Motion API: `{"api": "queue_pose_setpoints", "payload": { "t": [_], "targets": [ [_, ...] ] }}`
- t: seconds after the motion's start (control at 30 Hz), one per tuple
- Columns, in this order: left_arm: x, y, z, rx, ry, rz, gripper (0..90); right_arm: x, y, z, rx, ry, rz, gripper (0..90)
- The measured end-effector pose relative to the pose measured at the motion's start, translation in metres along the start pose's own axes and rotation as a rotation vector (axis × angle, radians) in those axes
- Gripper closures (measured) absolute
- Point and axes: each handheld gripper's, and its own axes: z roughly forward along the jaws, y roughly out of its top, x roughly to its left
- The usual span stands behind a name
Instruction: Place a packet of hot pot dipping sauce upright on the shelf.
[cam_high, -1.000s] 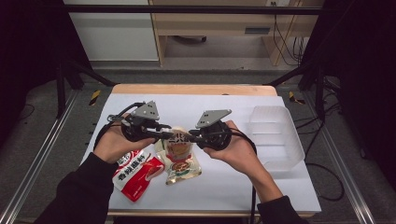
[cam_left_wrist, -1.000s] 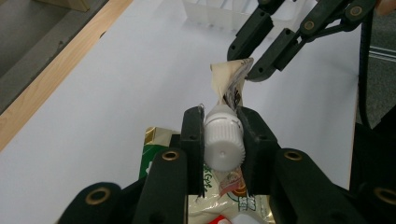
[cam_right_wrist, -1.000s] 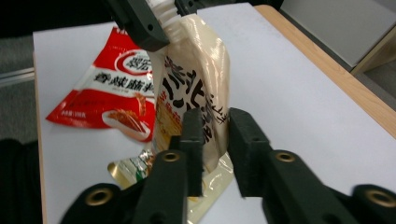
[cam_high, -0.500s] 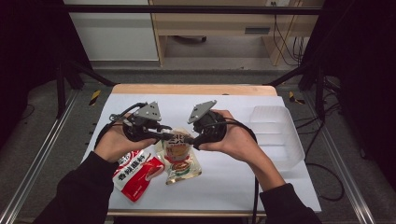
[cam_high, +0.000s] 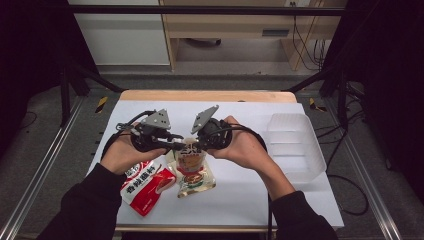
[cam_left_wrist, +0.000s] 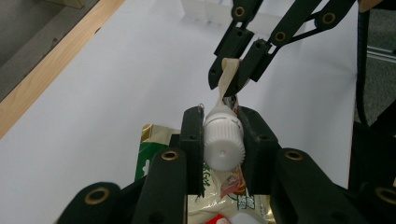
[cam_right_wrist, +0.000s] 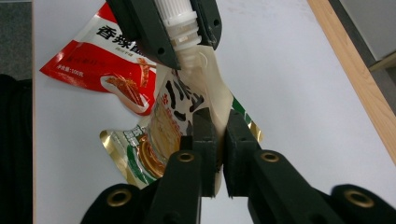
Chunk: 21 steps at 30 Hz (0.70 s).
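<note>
A cream spouted pouch (cam_high: 191, 167) with a white screw cap (cam_left_wrist: 224, 140) is held up between both grippers near the middle of the table. My left gripper (cam_high: 172, 145) is shut on the cap; the left gripper view has the cap squeezed between its jaws. My right gripper (cam_high: 199, 145) is shut on the pouch's top edge (cam_right_wrist: 215, 130), just below the spout. In the left gripper view the right gripper (cam_left_wrist: 231, 77) pinches a cream fold of the pouch. The pouch's body hangs down towards the table.
A red snack packet (cam_high: 145, 185) lies at the front left, under the left forearm. A green and gold packet (cam_right_wrist: 135, 149) lies beneath the pouch. A clear plastic bin (cam_high: 295, 145) stands at the right. The table's white sheet (cam_high: 240, 195) ends in a wooden edge (cam_high: 205, 95) at the back.
The right hand has rolled over, so its gripper now tilts more to the left and sits closer to the left one. The left gripper has barely moved.
</note>
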Motion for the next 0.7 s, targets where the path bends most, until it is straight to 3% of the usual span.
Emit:
{"api": "queue_pose_setpoints", "payload": {
  "t": [0.13, 0.33, 0.43, 0.67, 0.7],
  "targets": [
    [0.001, -0.003, 0.002, -0.025, 0.011, -0.021, 70.4, 0.001, 0.004, -0.003, 0.021, -0.018, 0.009, 88.1],
    [0.001, -0.009, 0.0, -0.067, 0.055, -0.06, 41.2, -0.007, -0.001, -0.012, 0.046, -0.05, 0.022, 88.3],
    [0.002, -0.016, -0.001, -0.062, 0.082, -0.065, 30.5, -0.014, -0.009, -0.019, 0.04, -0.067, 0.041, 88.3],
    [-0.002, -0.032, 0.007, -0.065, 0.121, -0.094, 19.0, -0.026, -0.026, -0.033, 0.032, -0.087, 0.074, 88.2],
    [-0.002, -0.038, 0.01, -0.071, 0.12, -0.113, 18.0, -0.029, -0.032, -0.038, 0.032, -0.096, 0.083, 88.2]
  ]
}}
